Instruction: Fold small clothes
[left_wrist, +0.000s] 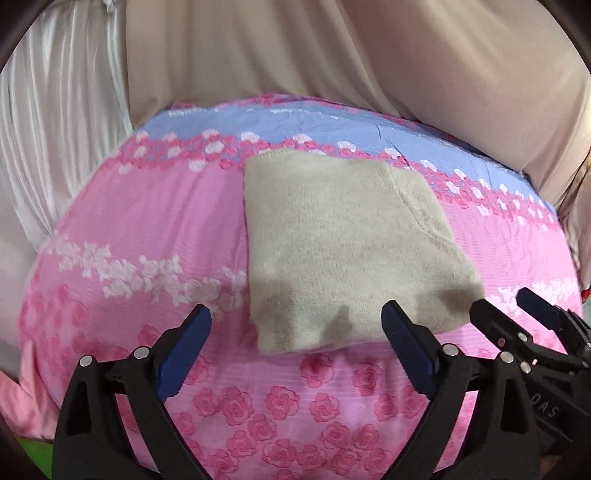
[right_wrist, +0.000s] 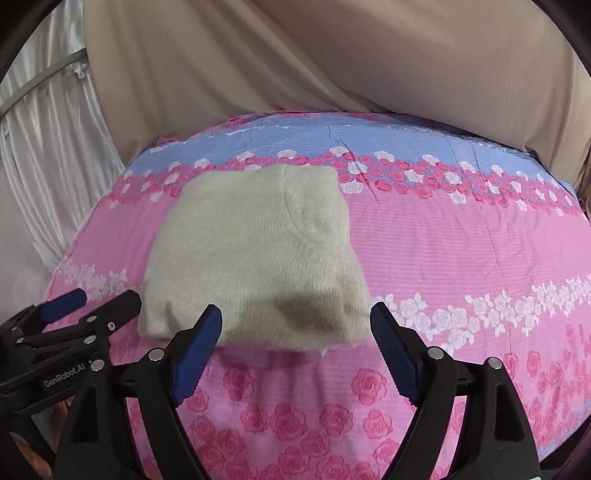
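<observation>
A cream fleece garment (left_wrist: 343, 251) lies folded into a rough square on the pink rose-print bedspread (left_wrist: 155, 229). It also shows in the right wrist view (right_wrist: 255, 254). My left gripper (left_wrist: 297, 319) is open and empty, just short of the garment's near edge. My right gripper (right_wrist: 297, 319) is open and empty too, at the near edge of the garment. The right gripper shows at the far right of the left wrist view (left_wrist: 509, 304). The left gripper shows at the far left of the right wrist view (right_wrist: 99, 297).
The bedspread (right_wrist: 461, 251) has a blue band (left_wrist: 295, 125) along its far side. Beige curtains (left_wrist: 332, 55) hang behind the bed, and a white curtain (left_wrist: 55, 129) hangs at the left.
</observation>
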